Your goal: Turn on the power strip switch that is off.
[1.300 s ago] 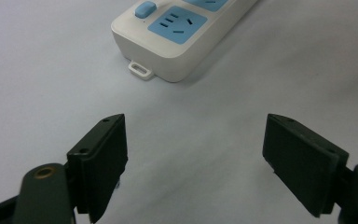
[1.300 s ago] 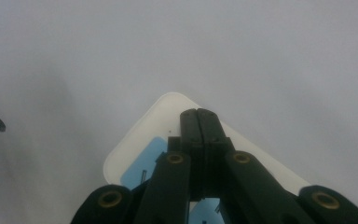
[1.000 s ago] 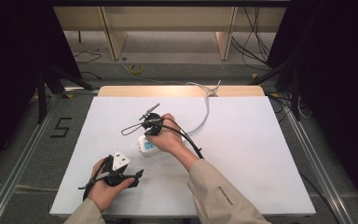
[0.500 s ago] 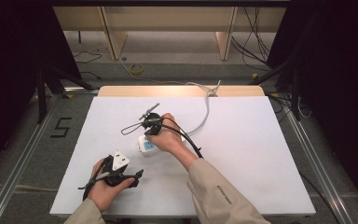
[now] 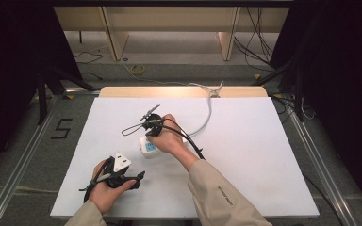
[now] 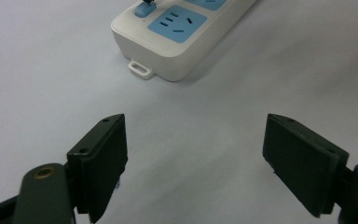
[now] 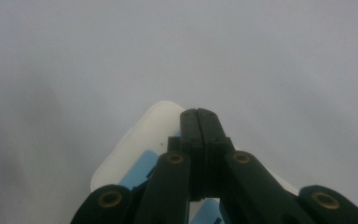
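Power strip [image 5: 149, 147], white w/ blue sockets, mid-bench [image 5: 264, 155]. R tool [image 7: 199, 116] jaws pressed together, tip over strip switch end; press prob. underway. L tool [image 6: 193, 158] spread, empty, idle nearby.

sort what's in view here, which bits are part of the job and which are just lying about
In the job:
- power strip, white with blue sockets
- right gripper, shut, over the strip's end
- left gripper, open, empty, aimed at the strip

Lying about:
- floor cables beyond the table
- yellow coil on the floor
- the "5" mark on the floor
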`<state>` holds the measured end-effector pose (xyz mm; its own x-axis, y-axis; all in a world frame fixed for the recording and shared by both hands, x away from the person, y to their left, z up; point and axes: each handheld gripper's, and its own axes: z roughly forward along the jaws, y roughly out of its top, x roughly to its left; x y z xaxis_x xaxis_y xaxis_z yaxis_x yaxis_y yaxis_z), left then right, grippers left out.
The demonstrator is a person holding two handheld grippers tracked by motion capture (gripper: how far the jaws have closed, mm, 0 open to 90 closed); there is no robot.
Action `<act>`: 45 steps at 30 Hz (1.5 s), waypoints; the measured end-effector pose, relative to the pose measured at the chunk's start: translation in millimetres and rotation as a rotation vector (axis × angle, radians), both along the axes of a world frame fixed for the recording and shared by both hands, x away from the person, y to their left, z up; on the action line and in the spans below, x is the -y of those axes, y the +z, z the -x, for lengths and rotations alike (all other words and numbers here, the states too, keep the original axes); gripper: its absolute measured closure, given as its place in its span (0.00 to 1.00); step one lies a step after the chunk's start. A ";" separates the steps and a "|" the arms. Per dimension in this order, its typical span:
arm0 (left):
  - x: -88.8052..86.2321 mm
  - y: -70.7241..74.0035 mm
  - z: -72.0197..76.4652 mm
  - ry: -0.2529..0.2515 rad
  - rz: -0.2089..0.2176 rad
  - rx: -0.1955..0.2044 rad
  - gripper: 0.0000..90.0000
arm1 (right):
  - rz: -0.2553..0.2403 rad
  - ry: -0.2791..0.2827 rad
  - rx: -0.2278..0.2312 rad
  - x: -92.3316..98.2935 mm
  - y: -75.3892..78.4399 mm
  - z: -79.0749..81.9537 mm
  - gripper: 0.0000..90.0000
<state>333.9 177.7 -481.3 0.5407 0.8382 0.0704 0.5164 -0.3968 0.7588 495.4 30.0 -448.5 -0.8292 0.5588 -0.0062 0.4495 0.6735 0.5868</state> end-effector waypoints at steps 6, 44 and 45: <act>0.1 0.0 0.0 0.000 0.000 0.000 0.24 | -0.005 0.001 -0.002 -2.4 -0.7 1.6 1.00; 0.2 -0.2 0.4 0.003 0.000 -0.002 0.24 | 0.006 -0.010 -0.011 -4.5 -3.6 1.7 1.00; 0.1 -0.2 0.4 0.003 0.000 -0.002 0.24 | 0.009 -0.009 -0.008 -4.8 -3.5 2.0 1.00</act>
